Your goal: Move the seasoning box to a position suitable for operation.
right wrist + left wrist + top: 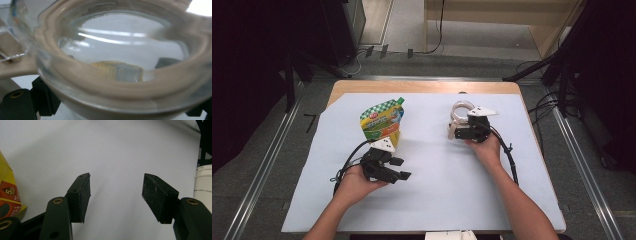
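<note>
Clear jar (120,62) up close; high view adds yellow pouch (383,124).

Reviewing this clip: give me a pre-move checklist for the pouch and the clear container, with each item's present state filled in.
1. Left gripper jaws apart with nothing between them: ok.
2. Pouch standing upright on the white sheet, just beyond the left gripper: ok.
3. Left gripper touching the pouch: cannot tell; in the high view they sit close together.
4. Clear container right at the right gripper: ok.
5. Right gripper's jaws pressing on the container: cannot tell; in the right gripper view its beige rim hides the pads.
6. Container open at the top: ok, no lid over the mouth in the right gripper view.
</note>
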Motion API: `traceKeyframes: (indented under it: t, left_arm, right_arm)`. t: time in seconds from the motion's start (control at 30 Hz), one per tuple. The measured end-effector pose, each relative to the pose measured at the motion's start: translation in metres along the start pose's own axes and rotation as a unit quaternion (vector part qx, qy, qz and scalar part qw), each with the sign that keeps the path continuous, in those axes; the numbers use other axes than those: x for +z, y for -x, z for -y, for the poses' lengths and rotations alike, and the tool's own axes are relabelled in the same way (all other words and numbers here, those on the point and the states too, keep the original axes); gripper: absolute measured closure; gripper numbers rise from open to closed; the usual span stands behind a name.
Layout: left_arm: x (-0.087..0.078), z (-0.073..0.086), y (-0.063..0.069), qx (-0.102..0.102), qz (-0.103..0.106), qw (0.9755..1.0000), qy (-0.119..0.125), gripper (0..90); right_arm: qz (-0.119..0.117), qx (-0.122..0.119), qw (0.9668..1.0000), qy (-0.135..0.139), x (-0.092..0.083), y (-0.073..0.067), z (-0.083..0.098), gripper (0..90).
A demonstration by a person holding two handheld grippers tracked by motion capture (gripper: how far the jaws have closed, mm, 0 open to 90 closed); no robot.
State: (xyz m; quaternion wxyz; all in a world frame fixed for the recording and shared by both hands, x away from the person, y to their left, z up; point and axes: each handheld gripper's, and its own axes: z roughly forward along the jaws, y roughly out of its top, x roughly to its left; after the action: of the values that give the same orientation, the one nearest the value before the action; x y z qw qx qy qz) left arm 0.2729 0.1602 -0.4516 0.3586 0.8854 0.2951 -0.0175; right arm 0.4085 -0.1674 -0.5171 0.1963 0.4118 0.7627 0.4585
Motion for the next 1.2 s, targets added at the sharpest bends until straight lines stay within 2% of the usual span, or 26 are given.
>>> traceKeyframes:
  t: [0.17,0.33,0.7,0.9,1.2]
  left_arm:
    - [-0.001,0.000,0.000,0.000,0.005,1.0000,0.005,40.3]
    - [-0.002,-0.001,0.001,0.000,0.005,1.0000,0.007,40.2]
    - [-0.003,-0.002,-0.002,-0.007,0.005,0.9999,0.005,39.9]
    - [-0.001,-0.003,-0.005,-0.013,0.005,0.9999,-0.001,39.6]
    - [0.002,-0.006,-0.003,-0.007,0.008,0.9999,-0.007,39.7]
  right_arm:
    - [-0.004,0.004,1.0000,0.007,-0.003,-0.003,-0.002,12.3]
    - [-0.008,-0.004,0.9999,0.007,-0.006,-0.007,-0.004,12.3]
    - [-0.030,-0.010,0.9994,0.009,-0.026,-0.025,-0.008,12.3]
    - [-0.040,-0.029,0.9988,0.003,-0.038,-0.040,-0.007,12.3]
    - [-0.074,-0.031,0.9967,-0.009,-0.053,-0.070,0.000,12.3]
